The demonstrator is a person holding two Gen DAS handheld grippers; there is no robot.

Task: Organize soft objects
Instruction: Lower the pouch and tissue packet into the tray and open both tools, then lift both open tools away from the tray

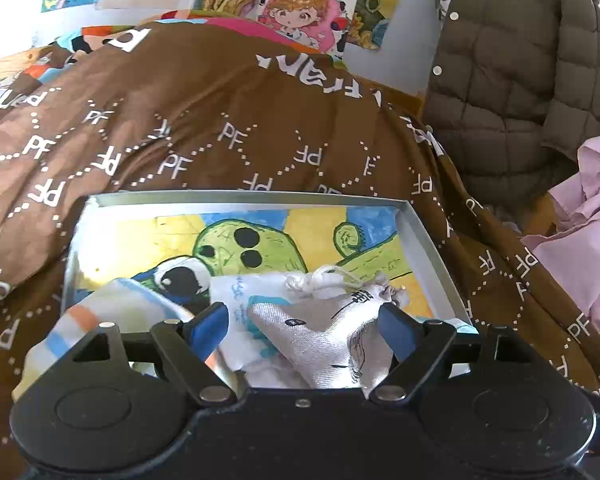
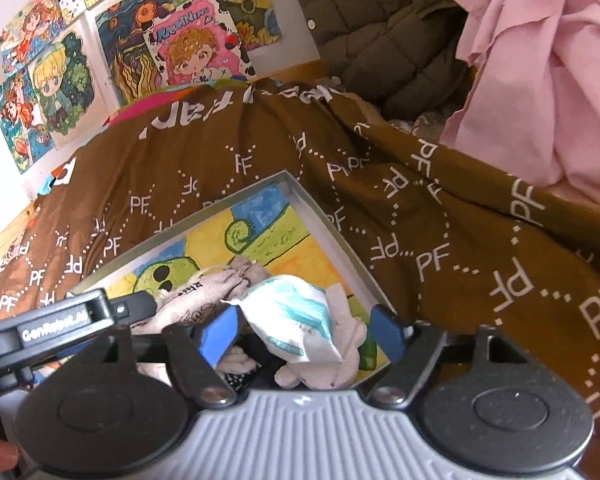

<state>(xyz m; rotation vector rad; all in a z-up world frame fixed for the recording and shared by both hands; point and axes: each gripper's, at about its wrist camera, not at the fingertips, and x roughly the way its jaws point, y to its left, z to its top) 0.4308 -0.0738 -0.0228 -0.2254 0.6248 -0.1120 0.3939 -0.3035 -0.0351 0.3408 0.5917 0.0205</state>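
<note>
A shallow grey box (image 1: 240, 199) with a cactus painting on its floor lies on a brown blanket. Inside it are a silvery drawstring pouch (image 1: 332, 324), a white packet with blue print (image 1: 240, 316) and a striped cloth (image 1: 100, 316). My left gripper (image 1: 304, 326) stands open over the box's near end, the pouch lying loose between its blue pads. In the right wrist view the box (image 2: 328, 232) holds the pouch (image 2: 204, 292), a white packet with teal print (image 2: 296, 320) and a pale plush piece (image 2: 340, 364). My right gripper (image 2: 304, 334) is open, with the packet between its pads.
The brown blanket (image 1: 220, 120) printed with white letters covers the bed. An olive quilted jacket (image 1: 520, 80) and a pink cloth (image 1: 588, 208) hang at the right. Drawings (image 1: 300, 8) cover the wall behind. The left gripper's black body (image 2: 52, 330) crosses the right view's left side.
</note>
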